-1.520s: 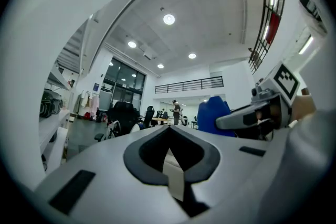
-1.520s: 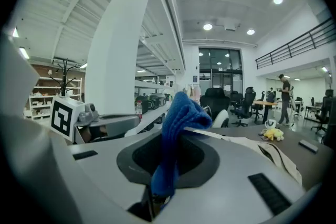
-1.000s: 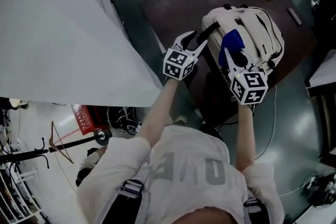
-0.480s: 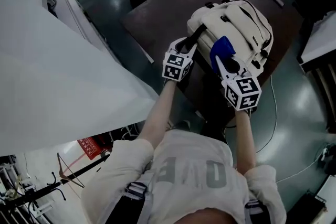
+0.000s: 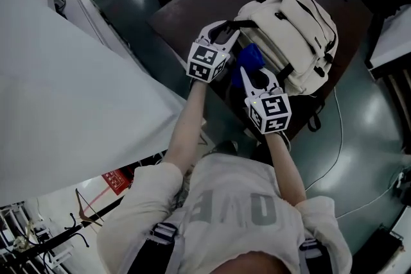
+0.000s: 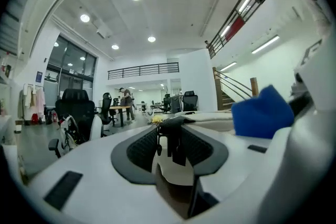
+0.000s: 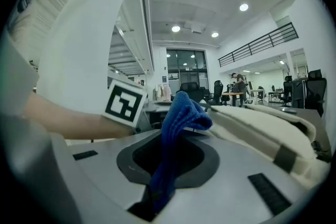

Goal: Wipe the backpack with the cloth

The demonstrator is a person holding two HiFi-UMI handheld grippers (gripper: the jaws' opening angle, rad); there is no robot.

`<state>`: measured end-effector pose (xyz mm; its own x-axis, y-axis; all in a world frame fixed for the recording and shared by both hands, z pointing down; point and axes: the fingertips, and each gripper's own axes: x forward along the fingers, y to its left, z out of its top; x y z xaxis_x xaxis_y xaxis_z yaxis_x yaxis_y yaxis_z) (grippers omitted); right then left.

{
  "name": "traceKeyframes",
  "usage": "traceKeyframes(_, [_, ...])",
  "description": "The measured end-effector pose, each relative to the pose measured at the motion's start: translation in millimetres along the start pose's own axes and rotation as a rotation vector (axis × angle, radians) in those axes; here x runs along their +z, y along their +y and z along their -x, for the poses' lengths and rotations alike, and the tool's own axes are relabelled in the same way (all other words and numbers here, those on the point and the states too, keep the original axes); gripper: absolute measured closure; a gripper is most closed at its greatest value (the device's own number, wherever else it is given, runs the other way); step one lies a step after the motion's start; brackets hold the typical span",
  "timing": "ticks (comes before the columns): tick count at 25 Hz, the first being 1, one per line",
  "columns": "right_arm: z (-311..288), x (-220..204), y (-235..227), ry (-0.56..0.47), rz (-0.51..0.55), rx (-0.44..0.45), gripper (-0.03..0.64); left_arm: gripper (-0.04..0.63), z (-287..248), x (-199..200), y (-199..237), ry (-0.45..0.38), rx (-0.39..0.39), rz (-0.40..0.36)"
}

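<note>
My left claw (image 5: 221,27) is closed, apparently on the black strap (image 5: 241,24) at the backpack's (image 5: 292,35) near-left corner, to steady it on the desk (image 5: 192,3). My right claw (image 5: 257,74) clamps the blue cloth (image 5: 248,58), held at the bag's near side for wiping.

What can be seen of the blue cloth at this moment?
The cloth is deep blue, soft and fuzzy-looking, like microfibre. It is bunched up, not spread out. The right tool is shut on its lower part, and the free end rises past the tips in a rounded lump. It sits at the near edge of the cream backpack, apparently touching it. The left tool, shut on a black strap, is beside it.
</note>
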<state>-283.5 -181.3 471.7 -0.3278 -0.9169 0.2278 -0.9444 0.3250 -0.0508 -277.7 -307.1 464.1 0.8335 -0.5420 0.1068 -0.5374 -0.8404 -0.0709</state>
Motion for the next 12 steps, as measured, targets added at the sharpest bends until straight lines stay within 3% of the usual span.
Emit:
traceKeyframes(7, [-92, -53, -5, 0.127, 0.064, -0.107, 0.574, 0.456, -5, 7, 8, 0.003, -0.078, -0.018])
traceKeyframes(12, [-124, -66, -40, 0.153, -0.066, -0.218, 0.574, 0.456, -5, 4, 9, -0.010, -0.096, 0.008])
